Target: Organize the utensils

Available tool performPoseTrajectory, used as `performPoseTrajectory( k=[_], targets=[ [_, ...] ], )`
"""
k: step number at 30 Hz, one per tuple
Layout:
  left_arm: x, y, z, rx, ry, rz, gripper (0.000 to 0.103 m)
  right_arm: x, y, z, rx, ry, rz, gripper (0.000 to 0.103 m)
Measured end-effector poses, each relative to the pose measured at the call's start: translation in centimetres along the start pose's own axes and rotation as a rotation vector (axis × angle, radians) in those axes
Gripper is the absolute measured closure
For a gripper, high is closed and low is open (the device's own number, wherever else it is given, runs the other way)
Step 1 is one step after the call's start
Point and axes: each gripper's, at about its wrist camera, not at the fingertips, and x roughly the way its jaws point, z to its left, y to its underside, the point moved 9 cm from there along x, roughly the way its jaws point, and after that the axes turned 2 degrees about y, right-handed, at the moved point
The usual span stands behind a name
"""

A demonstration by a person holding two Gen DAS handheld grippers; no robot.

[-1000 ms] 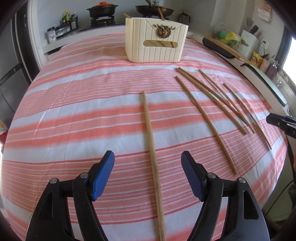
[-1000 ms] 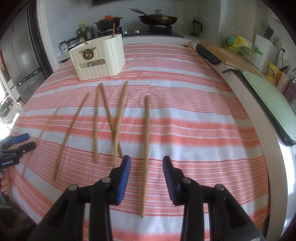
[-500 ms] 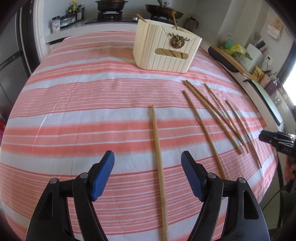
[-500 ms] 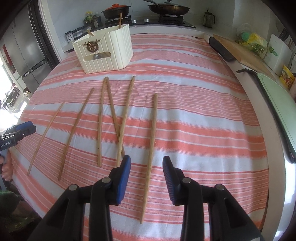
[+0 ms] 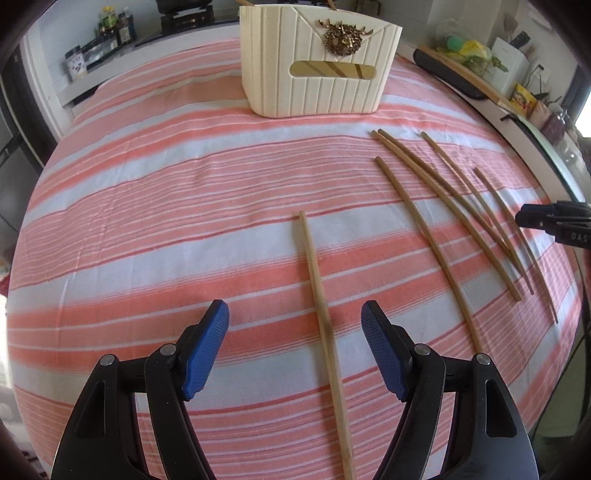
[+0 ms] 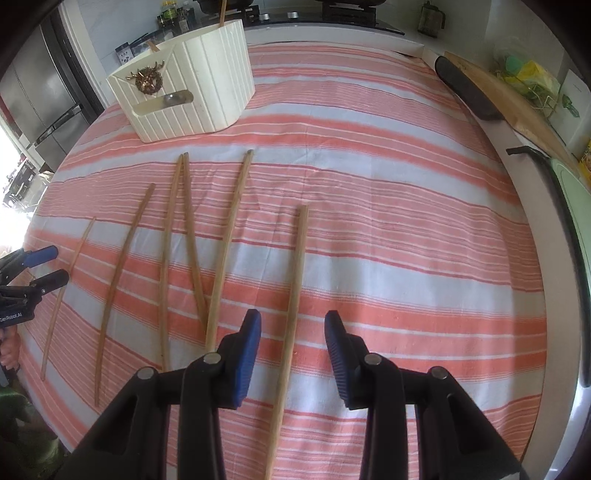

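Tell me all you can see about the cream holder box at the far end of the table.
The cream holder box looks like ribbed plastic, with an envelope-style front, a gold stag ornament and a slot-shaped window below it. It stands upright on the striped cloth, apart from the loose chopsticks. Wooden stick ends rise from its open top; neither gripper touches it.

Both cameras sit just behind their own fingers, looking steeply down and forward across a striped cloth (image 5: 147, 206) toward the far kitchen counter. The left gripper (image 5: 295, 343) view looks from the near left; the right gripper (image 6: 291, 347) view looks from the near right. Both share the cream holder (image 5: 317, 74) at the far end, the row of chopsticks (image 6: 166, 258) between them, and each sees the other gripper at its edge.
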Motion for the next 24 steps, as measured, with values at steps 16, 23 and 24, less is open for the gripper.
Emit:
performPoseTrajectory(
  k=[16, 23, 24],
  targets=[
    [1.7, -2.6, -0.5, 0.029, -0.020, 0.026, 0.057, 4.4, -5.8, 0.5, -0.068, 0.042, 0.036, 0.069],
    [2.2, -3.9, -1.0, 0.020, 0.031, 0.001, 0.097, 5.3, -7.7, -0.5, -0.039, 0.038, 0.016, 0.093],
    [2.2, -4.1, -1.0, 0.010, 0.038, -0.004, 0.098, 5.4, -8.0, -0.6, -0.031, 0.034, 0.014, 0.095]
  ],
)
